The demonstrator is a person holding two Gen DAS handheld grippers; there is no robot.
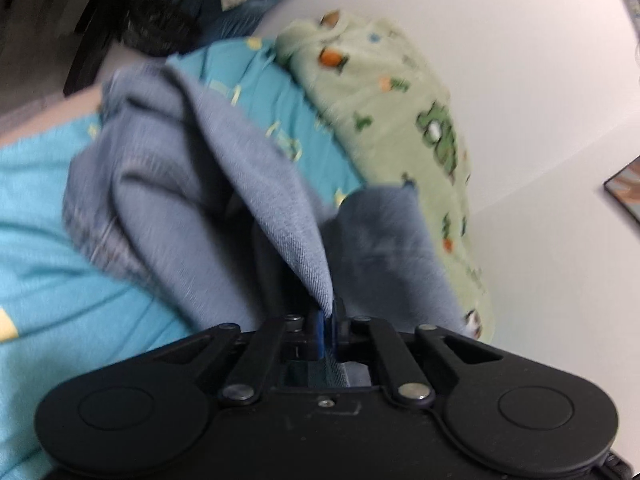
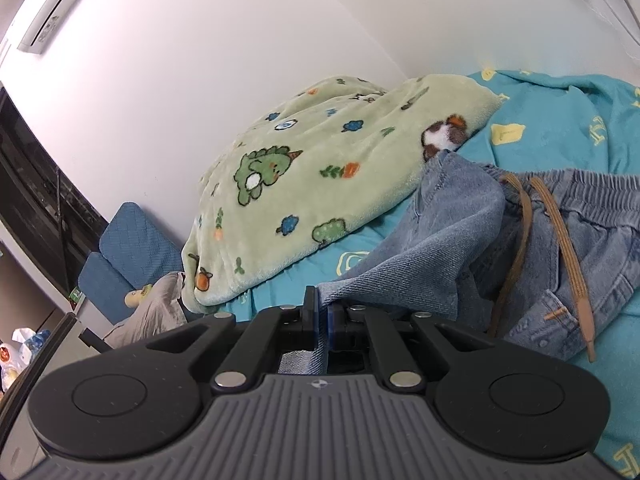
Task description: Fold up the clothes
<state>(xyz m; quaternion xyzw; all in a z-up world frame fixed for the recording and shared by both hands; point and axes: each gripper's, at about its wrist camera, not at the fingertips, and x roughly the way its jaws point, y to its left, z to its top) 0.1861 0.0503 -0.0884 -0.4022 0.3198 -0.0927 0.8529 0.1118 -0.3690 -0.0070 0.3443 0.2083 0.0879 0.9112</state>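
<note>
A pair of light blue denim trousers with an elastic waistband and brown drawstrings lies bunched on a turquoise bed sheet. My right gripper is shut on an edge of the denim. In the left wrist view the same denim rises in a fold from my left gripper, which is shut on it. The left view is blurred.
A green fleece blanket with dinosaur prints is heaped on the bed against the white wall. A blue chair and grey cloth stand beyond the bed's edge. The sheet also shows in the left view.
</note>
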